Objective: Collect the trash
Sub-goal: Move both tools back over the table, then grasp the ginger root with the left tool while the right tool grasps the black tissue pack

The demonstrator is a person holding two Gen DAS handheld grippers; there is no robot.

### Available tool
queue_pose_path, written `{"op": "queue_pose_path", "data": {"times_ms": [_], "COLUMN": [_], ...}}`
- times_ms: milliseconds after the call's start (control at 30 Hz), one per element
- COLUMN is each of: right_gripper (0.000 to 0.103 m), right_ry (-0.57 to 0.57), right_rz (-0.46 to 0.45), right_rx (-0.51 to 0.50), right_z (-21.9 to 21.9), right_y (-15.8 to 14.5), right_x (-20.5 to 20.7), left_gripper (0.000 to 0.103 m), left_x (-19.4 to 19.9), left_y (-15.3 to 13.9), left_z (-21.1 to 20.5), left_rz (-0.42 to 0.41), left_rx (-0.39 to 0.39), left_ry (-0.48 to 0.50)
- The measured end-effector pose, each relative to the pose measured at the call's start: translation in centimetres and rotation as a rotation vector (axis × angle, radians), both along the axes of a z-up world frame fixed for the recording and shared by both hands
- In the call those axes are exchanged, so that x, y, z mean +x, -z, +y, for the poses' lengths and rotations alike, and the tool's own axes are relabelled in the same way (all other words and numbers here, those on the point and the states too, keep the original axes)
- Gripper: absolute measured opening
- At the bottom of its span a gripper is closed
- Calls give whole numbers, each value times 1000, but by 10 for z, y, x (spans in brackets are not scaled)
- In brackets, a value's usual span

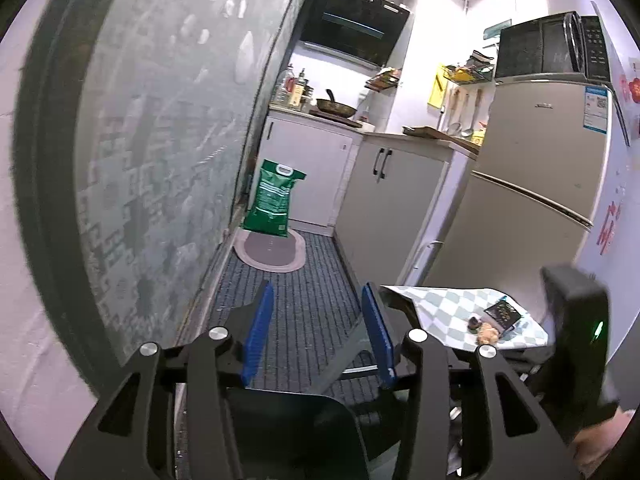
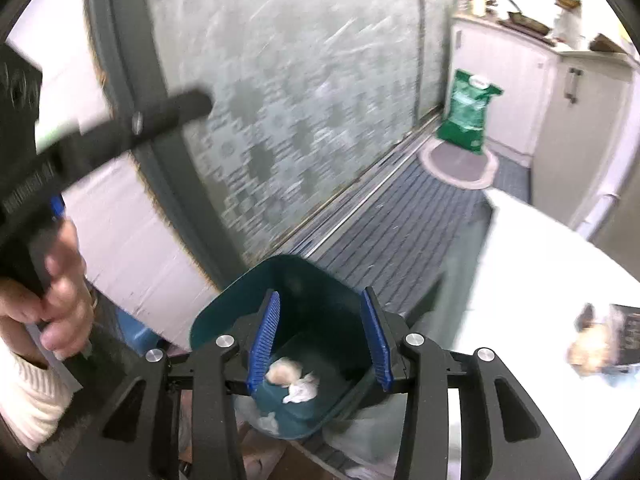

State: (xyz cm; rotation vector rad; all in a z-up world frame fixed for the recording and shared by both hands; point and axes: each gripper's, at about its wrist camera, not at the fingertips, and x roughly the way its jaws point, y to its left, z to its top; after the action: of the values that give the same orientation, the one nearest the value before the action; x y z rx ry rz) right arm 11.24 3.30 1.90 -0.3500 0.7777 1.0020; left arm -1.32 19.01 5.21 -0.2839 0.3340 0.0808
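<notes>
A dark teal trash bin (image 2: 320,300) stands on the floor beside the table, with crumpled white and tan scraps (image 2: 294,380) lying in its bottom. My right gripper (image 2: 322,344) is open and empty, right above the bin's mouth. My left gripper (image 1: 316,336) is open and empty, above the bin's dark rim (image 1: 288,420). On the table (image 1: 440,312) with the checked cloth lie a brownish crumpled scrap (image 1: 488,334) and a small dark box (image 1: 502,312); they show blurred in the right wrist view (image 2: 592,344). The left hand-held gripper body (image 2: 100,136) shows at the left.
A frosted sliding door (image 1: 160,140) runs along the left. A green sack (image 1: 274,200) stands on an oval mat (image 1: 272,250) at the far end. White cabinets (image 1: 384,200) and a fridge (image 1: 540,184) with a microwave (image 1: 552,48) on top line the right side. Striped carpet (image 1: 312,292) covers the floor.
</notes>
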Motion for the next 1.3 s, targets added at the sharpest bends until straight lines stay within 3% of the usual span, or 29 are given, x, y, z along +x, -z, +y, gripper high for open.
{"op": "queue_pose_path", "data": {"times_ms": [133, 300, 533, 800, 967, 1300], "right_gripper": [42, 42, 42, 48, 51, 55], "right_ry": [65, 152, 242, 300, 304, 291], "right_rz": [-17, -46, -71, -29, 4, 45], "right_rx": [34, 56, 59, 45, 60, 98], "right_z": [-35, -80, -147, -192, -207, -240], "right_y": [-16, -29, -38, -20, -10, 4], "right_x": [17, 37, 62, 79, 83, 87], "left_gripper": [56, 57, 59, 62, 63, 62], "left_x": [11, 31, 70, 103, 127, 155], "left_y": [-2, 1, 21, 43, 56, 64], "left_z": [-22, -57, -110, -159, -178, -204], "left_rz": [0, 18, 137, 231, 287, 308], "left_rx": [21, 58, 119, 177, 162, 131], "left_ry": [42, 106, 287, 384, 410, 464]}}
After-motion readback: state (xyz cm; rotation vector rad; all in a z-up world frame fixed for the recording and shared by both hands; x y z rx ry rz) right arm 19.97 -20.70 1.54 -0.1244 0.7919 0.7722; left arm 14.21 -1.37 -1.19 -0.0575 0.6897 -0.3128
